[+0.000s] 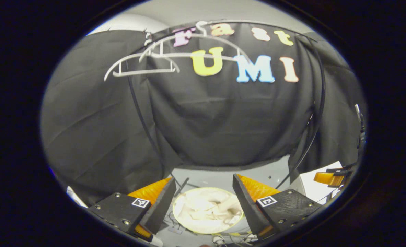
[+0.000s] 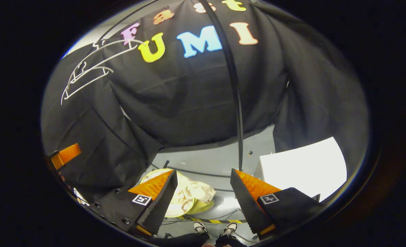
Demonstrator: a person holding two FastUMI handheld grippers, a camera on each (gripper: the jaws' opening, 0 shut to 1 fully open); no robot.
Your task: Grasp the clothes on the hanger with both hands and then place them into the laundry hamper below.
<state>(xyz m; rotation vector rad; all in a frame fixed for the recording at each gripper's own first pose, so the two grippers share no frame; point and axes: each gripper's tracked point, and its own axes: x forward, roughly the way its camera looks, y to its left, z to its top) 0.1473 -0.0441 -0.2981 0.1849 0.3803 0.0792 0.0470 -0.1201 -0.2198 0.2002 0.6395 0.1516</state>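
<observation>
Both tools (image 1: 203,197) (image 2: 203,192) agape and empty above hamper (image 1: 208,210), bare hangers (image 1: 144,65) high on rail.

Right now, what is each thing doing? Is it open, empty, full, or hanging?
left gripper: open, holding nothing
right gripper: open, holding nothing
white hangers: hanging up high, bare
cream clothes: lying crumpled in the hamper
laundry hamper: on the floor, clothes inside
white board: on the floor, nothing on it
</observation>
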